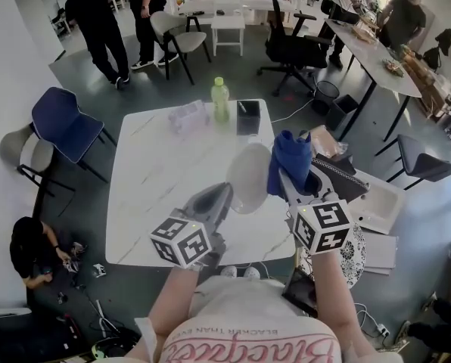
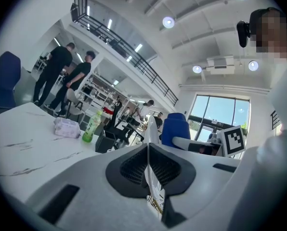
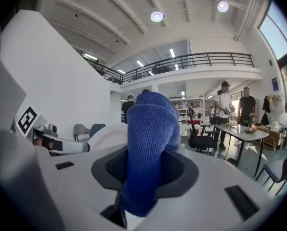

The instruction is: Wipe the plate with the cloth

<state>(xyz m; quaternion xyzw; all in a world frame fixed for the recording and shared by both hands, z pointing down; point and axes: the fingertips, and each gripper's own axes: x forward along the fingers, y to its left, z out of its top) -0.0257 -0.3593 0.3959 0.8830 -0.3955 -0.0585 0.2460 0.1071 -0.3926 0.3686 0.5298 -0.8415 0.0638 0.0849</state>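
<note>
The white plate (image 1: pixel 248 176) hangs on edge above the marble table (image 1: pixel 157 180), with my left gripper (image 1: pixel 224 195) shut on its near rim. In the left gripper view the plate (image 2: pixel 150 134) shows as a thin edge clamped between the jaws of the left gripper (image 2: pixel 150 177). My right gripper (image 1: pixel 286 184) is shut on the folded blue cloth (image 1: pixel 290 159), which stands up right beside the plate's right side. In the right gripper view the cloth (image 3: pixel 150 138) fills the jaws of the right gripper (image 3: pixel 143 177), and the plate (image 3: pixel 105 136) curves just left of it.
At the table's far edge stand a green bottle (image 1: pixel 220 99), a black holder (image 1: pixel 248 117) and a tissue packet (image 1: pixel 188 116). Left of the table are a blue chair (image 1: pixel 63 123) and a crouching person (image 1: pixel 32 248). People stand at the back.
</note>
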